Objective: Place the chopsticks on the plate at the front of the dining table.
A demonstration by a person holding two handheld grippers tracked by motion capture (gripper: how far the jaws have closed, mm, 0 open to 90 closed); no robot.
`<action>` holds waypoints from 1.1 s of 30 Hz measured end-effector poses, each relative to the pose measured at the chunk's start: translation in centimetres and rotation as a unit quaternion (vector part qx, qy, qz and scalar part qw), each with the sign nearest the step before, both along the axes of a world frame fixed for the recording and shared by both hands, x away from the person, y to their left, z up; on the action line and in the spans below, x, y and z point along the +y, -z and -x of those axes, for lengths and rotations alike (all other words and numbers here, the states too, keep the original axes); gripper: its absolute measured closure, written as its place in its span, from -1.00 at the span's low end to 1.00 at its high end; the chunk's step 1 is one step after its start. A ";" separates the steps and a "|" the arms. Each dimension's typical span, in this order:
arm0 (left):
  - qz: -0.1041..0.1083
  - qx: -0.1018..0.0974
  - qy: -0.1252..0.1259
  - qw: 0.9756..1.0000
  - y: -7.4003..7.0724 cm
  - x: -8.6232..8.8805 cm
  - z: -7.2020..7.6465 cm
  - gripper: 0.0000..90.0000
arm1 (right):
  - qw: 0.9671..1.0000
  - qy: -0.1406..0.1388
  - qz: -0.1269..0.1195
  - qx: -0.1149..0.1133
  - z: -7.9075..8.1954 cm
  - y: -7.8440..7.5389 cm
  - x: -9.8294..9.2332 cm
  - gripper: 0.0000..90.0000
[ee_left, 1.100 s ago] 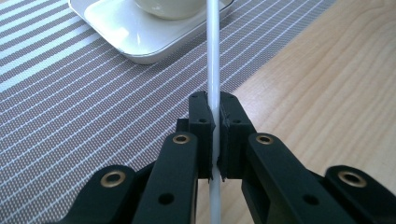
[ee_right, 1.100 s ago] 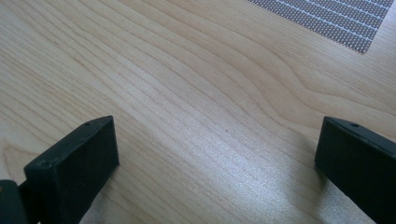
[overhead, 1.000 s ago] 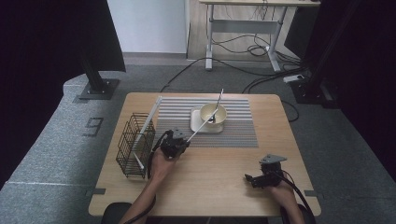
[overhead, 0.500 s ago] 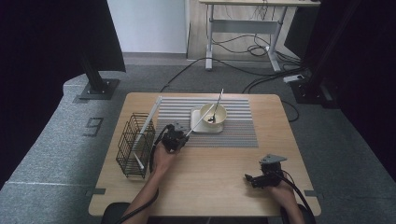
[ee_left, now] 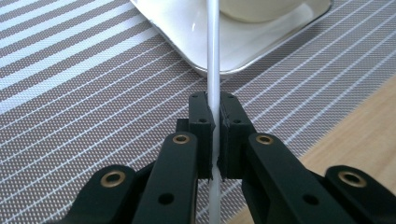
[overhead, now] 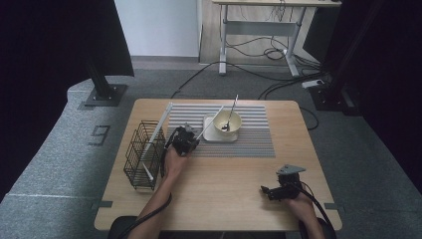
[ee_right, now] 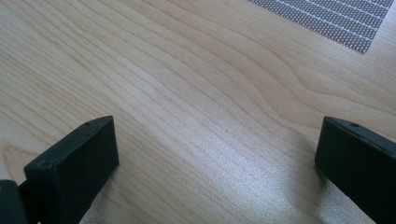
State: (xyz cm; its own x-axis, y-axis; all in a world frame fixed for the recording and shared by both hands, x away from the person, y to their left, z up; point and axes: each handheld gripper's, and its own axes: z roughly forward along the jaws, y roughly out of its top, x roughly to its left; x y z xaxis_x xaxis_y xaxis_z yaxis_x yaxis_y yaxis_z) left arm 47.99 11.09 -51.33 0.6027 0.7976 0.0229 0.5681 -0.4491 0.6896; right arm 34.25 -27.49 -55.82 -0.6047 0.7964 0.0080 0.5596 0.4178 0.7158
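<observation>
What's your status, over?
Left tongs shut on white stick, above striped mat near tray. Right tongs open over bare table. Nothing blocking.

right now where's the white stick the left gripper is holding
In the high view the white stick sits left of centre, clamped in the left gripper, slanting over the striped mat toward the bowl.

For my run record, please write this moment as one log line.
left gripper: shut on white stick | stick: above striped mat, by white tray | right gripper: open, over bare wooden table
</observation>
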 end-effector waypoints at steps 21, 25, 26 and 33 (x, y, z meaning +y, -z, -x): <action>-0.005 0.030 -0.023 0.999 1.6 -1.2 -3.1 0.90 | 1.000 0.000 0.000 0.000 0.0 0.0 0.0 -1.00; -0.008 0.036 -0.022 0.999 1.9 -1.7 -3.3 0.89 | 1.000 0.000 0.000 0.000 0.0 0.0 0.0 -1.00; -0.009 0.037 -0.022 0.999 2.0 -1.8 -3.4 0.89 | 1.000 0.000 0.000 0.000 0.0 0.0 0.0 -1.00; -0.013 0.038 -0.018 0.999 2.1 -2.1 -3.2 0.87 | 1.000 0.000 0.000 0.000 0.0 0.0 0.0 -1.00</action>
